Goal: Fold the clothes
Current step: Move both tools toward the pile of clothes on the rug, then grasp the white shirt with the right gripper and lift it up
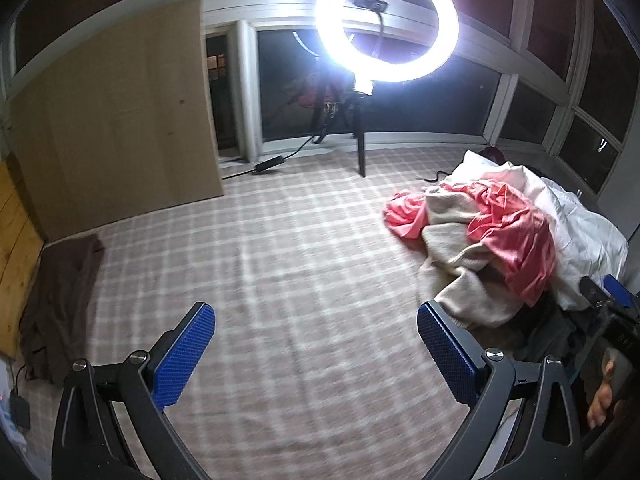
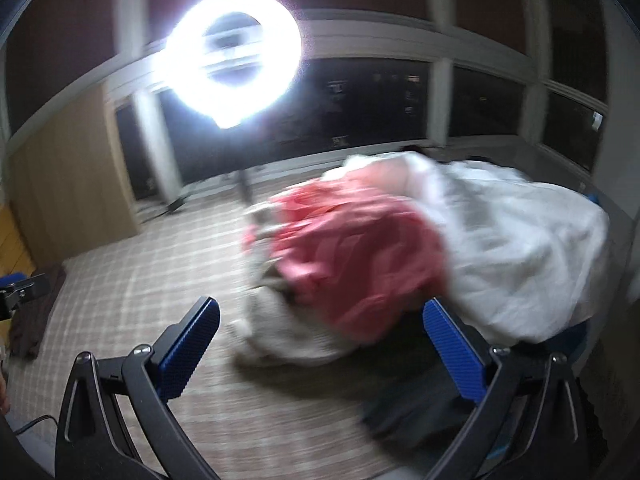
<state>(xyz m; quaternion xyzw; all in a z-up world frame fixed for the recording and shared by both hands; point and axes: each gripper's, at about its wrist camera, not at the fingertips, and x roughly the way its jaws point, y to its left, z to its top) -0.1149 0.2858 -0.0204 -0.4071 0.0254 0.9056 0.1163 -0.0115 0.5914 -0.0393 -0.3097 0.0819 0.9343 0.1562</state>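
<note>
Both tools are held above a checked blanket [image 1: 280,240] spread over the floor, and neither has hold of anything. The left gripper [image 1: 316,320] has its jaws spread wide, blue ribbed pads [image 1: 184,356] facing each other over bare checked cloth. The right gripper [image 2: 320,320] is just as wide open, its pads [image 2: 452,348] framing the near edge of the heap of clothes [image 2: 360,264], though that view is smeared by motion and I cannot tell whether a fingertip touches the fabric. The heap lies along the right edge of the blanket: a coral-pink garment [image 1: 516,236] draped over a cream knit piece [image 1: 456,280], with crumpled white cloth [image 1: 580,232] behind them towards the windows. Something dark [image 1: 548,328] lies at the heap's near end. At the left edge of the blanket, against a wooden panel [image 1: 120,120], lies a brown garment [image 1: 60,300], well apart from the heap. A lit ring light [image 1: 386,20] on a tripod stands at the far edge, its cable trailing across the blanket. A hand [image 1: 602,396] shows at the lower right of the left view.
</note>
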